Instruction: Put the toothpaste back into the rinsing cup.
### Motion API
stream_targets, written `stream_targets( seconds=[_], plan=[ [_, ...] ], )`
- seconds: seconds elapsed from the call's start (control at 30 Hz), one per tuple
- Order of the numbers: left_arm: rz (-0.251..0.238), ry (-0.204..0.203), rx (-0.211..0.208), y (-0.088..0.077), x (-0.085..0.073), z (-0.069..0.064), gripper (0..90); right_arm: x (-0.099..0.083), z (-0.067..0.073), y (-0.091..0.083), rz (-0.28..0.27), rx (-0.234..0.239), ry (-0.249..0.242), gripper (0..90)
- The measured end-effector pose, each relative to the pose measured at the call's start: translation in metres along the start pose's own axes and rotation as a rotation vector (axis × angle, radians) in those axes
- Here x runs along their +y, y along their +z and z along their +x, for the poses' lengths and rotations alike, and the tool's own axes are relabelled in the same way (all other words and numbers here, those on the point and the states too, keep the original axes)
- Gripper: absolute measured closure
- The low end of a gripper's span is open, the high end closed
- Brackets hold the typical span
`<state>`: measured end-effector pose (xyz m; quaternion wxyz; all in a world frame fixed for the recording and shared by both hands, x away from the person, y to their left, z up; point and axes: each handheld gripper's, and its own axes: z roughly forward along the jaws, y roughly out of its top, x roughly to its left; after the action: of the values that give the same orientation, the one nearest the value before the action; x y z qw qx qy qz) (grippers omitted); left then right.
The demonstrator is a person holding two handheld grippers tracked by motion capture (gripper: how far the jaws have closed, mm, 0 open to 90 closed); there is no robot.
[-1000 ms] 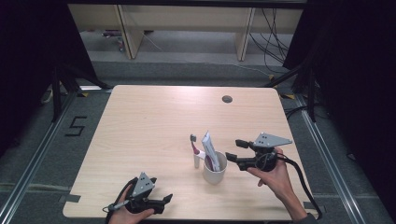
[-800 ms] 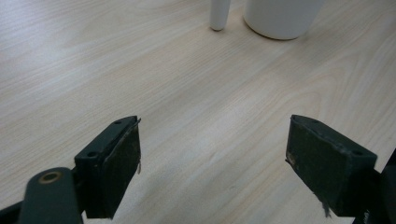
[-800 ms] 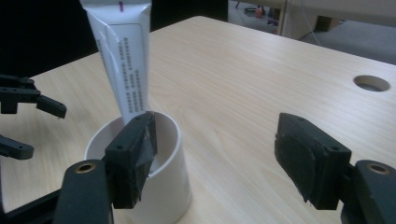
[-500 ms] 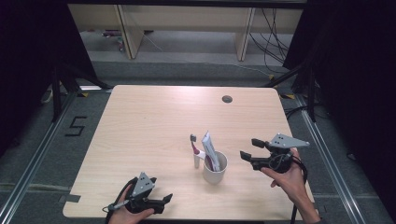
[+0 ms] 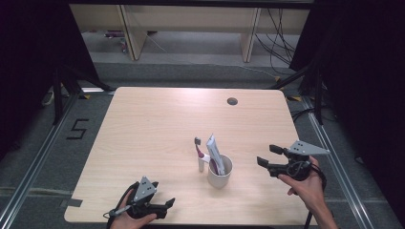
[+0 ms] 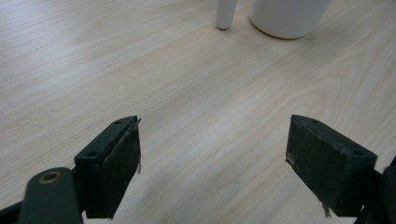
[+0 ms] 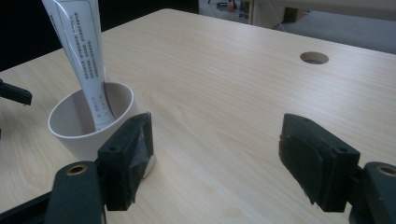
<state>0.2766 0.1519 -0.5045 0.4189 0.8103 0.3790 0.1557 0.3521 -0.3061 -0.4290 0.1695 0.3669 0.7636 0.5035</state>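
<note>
Left gripper [image 5: 167, 204] sits low at the near-left edge of the table [image 5: 143, 124], jaws wide apart with bare wood between them in the left gripper view, nothing held; fine as a parked hand, keep it there. Middle of the near half: a white cup [image 5: 220, 171] with a white toothpaste tube [image 5: 213, 151] leaning out of it, cap end down inside, crimped end up and tilted left. Just left of the cup stands a toothbrush [image 5: 199, 153] on its white base, upright, close to the cup wall but I can't tell if it touches. Right gripper [image 5: 268, 156] is off to the right of the cup, clear of it, jaws spread and empty (they have just been opening further, nothing between them). Reads to me as a release-and-retreat after the tube went in. To do it well: back straight away from the cup at level height, no sweep across the rim, since the tube is top-heavy and the cup is light. In the right gripper view the cup [image 7: 91, 126] sits just behind the left-hand pad [image 7: 130, 158], so don't swing that way. Also mind the toothbrush: a nudged cup would topple it.
</note>
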Motion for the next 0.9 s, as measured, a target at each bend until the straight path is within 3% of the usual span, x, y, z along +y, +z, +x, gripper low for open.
stream_targets(
  seconds=[0.1, 0.23, 0.27, 0.3, 0.33, 0.37, 0.47, 0.67, 0.7, 0.77, 0.8, 0.83, 0.87, 0.9],
  plan=[
    [0.000, -0.002, -0.001, 0.000, 0.000, 0.000, 17.3, -0.005, -0.004, -0.008, -0.007, -0.019, 0.003, 26.8],
    [-0.016, -0.013, -0.005, 0.002, 0.000, 0.000, 17.3, -0.014, -0.006, -0.019, -0.010, -0.037, 0.040, 26.7],
    [-0.018, -0.015, -0.005, 0.002, 0.001, 0.000, 17.3, -0.017, -0.006, -0.021, -0.010, -0.025, 0.070, 26.7],
    [-0.015, -0.015, -0.004, 0.002, 0.001, 0.000, 17.3, -0.019, -0.009, -0.024, -0.013, -0.046, 0.044, 26.6],
    [-0.015, -0.014, -0.005, 0.002, 0.001, 0.000, 17.3, -0.021, -0.009, -0.025, -0.016, -0.039, 0.071, 26.6],
    [-0.001, 0.003, -0.003, 0.002, 0.002, 0.001, 17.3, -0.023, -0.012, -0.027, -0.019, -0.047, 0.057, 26.5],
    [-0.018, -0.009, -0.008, 0.004, 0.003, 0.001, 17.3, -0.029, -0.013, -0.034, -0.009, -0.070, 0.089, 26.4],
    [-0.001, 0.005, -0.008, 0.002, 0.002, 0.001, 17.3, -0.038, -0.016, -0.044, -0.014, -0.102, 0.075, 25.5],
    [-0.013, -0.011, -0.007, 0.003, 0.002, 0.001, 17.3, -0.040, -0.014, -0.045, -0.013, -0.096, 0.100, 25.5],
    [-0.006, 0.001, -0.005, 0.002, 0.002, 0.002, 17.3, -0.043, -0.014, -0.049, -0.006, -0.110, 0.087, 25.5],
    [-0.006, 0.002, -0.005, 0.002, 0.002, 0.003, 17.3, -0.044, -0.016, -0.049, -0.030, -0.111, 0.060, 25.3],
    [-0.004, 0.003, -0.002, 0.002, 0.002, 0.002, 17.3, -0.046, -0.014, -0.051, -0.013, -0.109, 0.085, 25.3],
    [-0.005, 0.002, -0.004, 0.002, 0.002, 0.002, 17.3, -0.048, -0.016, -0.051, -0.025, -0.117, 0.067, 25.3],
    [-0.005, 0.003, -0.001, 0.002, 0.002, 0.002, 17.3, -0.050, -0.014, -0.054, -0.013, -0.122, 0.082, 25.1]
  ],
)
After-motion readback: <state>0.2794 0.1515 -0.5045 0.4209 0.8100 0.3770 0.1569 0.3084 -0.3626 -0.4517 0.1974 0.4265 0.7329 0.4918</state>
